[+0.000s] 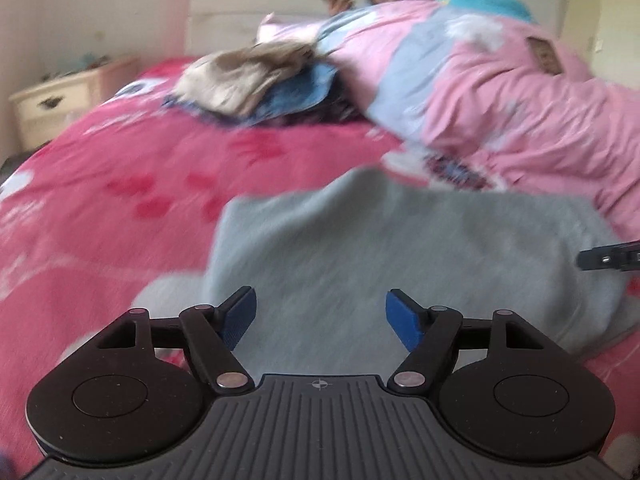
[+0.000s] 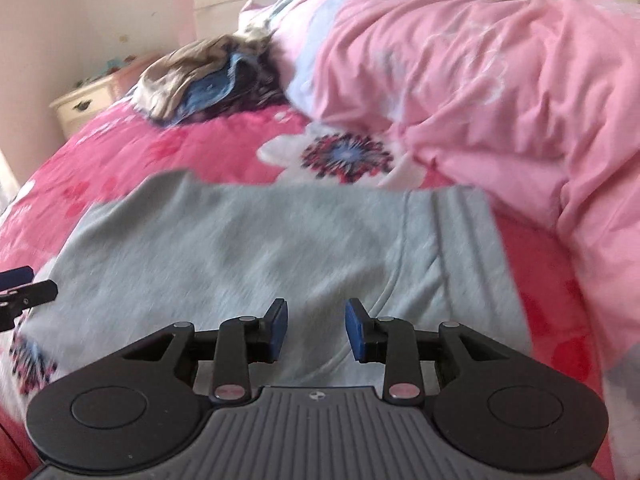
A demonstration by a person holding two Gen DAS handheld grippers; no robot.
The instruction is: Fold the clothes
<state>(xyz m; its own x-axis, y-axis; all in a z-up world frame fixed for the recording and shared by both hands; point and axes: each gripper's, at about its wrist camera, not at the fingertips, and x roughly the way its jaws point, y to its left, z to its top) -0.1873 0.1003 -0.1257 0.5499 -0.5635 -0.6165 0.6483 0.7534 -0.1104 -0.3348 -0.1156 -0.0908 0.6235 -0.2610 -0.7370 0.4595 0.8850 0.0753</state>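
Light: soft, even daylight, I see no glare.
Blur: motion smear across the bedding [image 1: 120, 184].
Edges: fisheye bending, dark corners.

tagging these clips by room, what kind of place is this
Almost certainly a bedroom. The grey garment lies on a bed with a pink flowered bedspread, a rumpled pink quilt is heaped beside it, and a small cream nightstand stands against the wall by the headboard.

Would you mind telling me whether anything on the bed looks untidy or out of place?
Yes: a loose heap of unfolded clothes lies crumpled at the far side of the red bedspread, against the pink duvet. The grey garment nearer the camera lies mostly flat.
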